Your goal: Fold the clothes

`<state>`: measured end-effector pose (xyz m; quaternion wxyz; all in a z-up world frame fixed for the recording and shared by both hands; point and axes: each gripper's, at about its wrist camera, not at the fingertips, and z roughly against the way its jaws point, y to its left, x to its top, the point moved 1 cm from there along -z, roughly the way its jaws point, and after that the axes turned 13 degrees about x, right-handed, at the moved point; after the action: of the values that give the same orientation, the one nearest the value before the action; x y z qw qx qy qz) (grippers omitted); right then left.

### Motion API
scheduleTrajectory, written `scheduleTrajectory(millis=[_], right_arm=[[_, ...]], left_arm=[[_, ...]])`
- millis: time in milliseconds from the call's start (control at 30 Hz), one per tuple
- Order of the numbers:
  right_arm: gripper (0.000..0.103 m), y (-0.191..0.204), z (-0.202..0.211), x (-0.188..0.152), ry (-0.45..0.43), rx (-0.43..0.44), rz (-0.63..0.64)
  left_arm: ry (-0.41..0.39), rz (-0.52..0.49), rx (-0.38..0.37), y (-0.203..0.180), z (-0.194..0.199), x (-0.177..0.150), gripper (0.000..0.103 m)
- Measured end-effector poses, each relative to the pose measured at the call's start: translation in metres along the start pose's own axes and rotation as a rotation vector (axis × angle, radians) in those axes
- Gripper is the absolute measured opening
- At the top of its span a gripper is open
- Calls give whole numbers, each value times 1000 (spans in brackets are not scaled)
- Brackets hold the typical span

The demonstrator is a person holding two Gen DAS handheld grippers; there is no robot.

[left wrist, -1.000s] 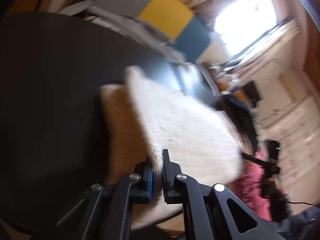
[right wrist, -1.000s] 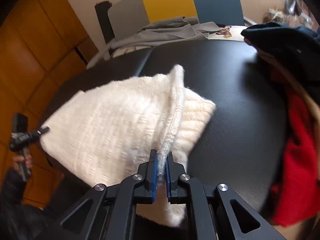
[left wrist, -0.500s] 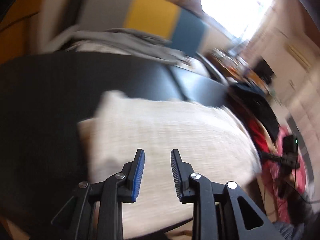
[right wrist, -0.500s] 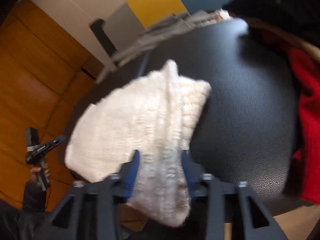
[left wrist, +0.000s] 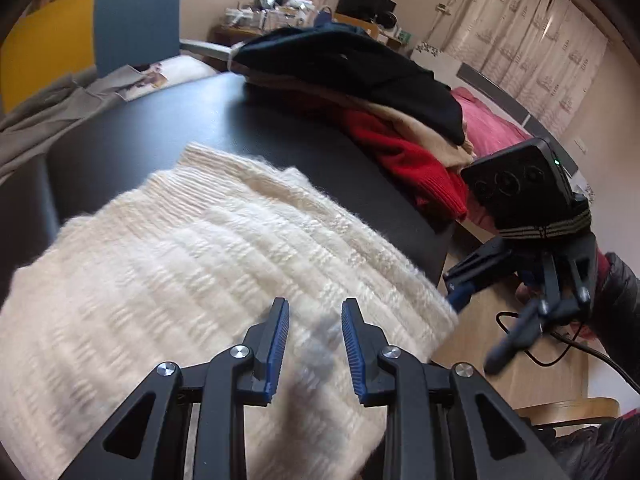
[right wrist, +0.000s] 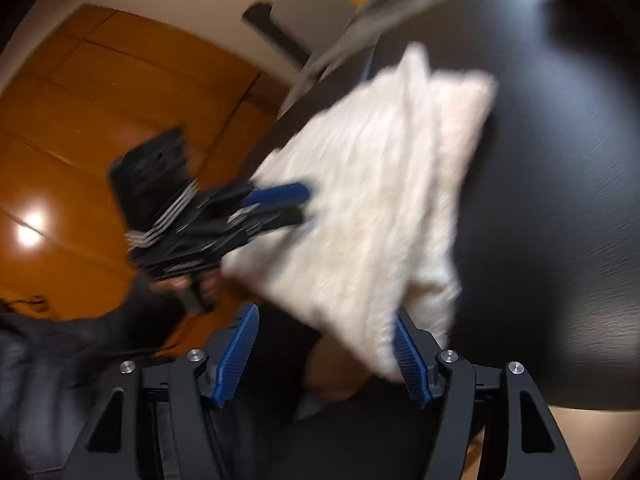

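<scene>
The sweater (left wrist: 208, 280) is cream with a ribbed knit pattern, lying on a black table (left wrist: 280, 132). On the far right of the table, the clothes pile (left wrist: 384, 100) stacks black over beige over red. The chair (left wrist: 92, 36) behind is yellow and blue. Gripper pads (left wrist: 278, 344) are blue.

- The right wrist view is smeared by motion; the knit of the white sweater (right wrist: 372, 200) cannot be made out there.
- The left gripper (right wrist: 280, 204) is blurred in that view, and the hand under it is only partly seen.
- The sweater's near end is cut off by the bottom edge of the left wrist view and partly covered by the gripper's fingers (left wrist: 276, 336).
- The lower garments in the pile of clothes (left wrist: 360, 80) at the table's far edge are mostly hidden by a dark one on top.
- Small items on the distant desk (left wrist: 272, 16) cannot be identified.
</scene>
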<state>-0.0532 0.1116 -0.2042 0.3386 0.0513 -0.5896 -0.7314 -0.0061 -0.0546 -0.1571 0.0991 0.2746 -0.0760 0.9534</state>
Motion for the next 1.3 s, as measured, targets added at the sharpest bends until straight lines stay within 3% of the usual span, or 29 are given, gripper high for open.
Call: scheduleTrajectory(millis=[67, 133, 233, 400, 533, 600, 700, 833, 900, 967, 1100, 1133, 1167, 1233, 1300], right_arm=[[68, -3, -11, -3, 114, -14, 0], [67, -7, -22, -11, 239, -92, 1], [53, -16, -22, -14, 278, -159, -14], [51, -4, -8, -12, 191, -197, 5], [55, 27, 22, -8, 50, -279, 67], [57, 41, 34, 8, -68, -289, 110], [76, 51, 38, 43, -221, -364, 177], [79, 34, 22, 96, -268, -468, 184], [71, 21, 9, 123, -251, -525, 172], [47, 9, -3, 141, -208, -574, 154], [33, -11, -29, 161, -103, -708, 144], [19, -11, -32, 160, -88, -759, 164], [13, -11, -36, 158, -73, -809, 184], [13, -12, -41, 152, -40, -942, 252], [13, -18, -40, 148, -52, -972, 250]], left_arm=[[28, 25, -34, 5, -14, 0, 27], [19, 68, -68, 12, -17, -4, 27], [12, 114, -84, 17, -17, -6, 27], [-37, 151, -89, 22, 0, -13, 27], [-117, 228, -85, 43, 23, -8, 29], [-147, 256, -67, 56, 31, -7, 30], [-163, 269, -3, 72, 36, -5, 30], [-157, 260, 40, 80, 28, -1, 31], [-155, 236, 91, 81, 21, -1, 32], [-150, 230, 111, 87, 16, -2, 32], [-113, 282, 117, 100, -1, -6, 32], [-73, 306, 112, 104, -11, -10, 32], [-52, 333, 104, 108, -18, -14, 34], [-94, 391, 85, 113, -20, -20, 34], [-106, 388, 100, 111, -20, -20, 34]])
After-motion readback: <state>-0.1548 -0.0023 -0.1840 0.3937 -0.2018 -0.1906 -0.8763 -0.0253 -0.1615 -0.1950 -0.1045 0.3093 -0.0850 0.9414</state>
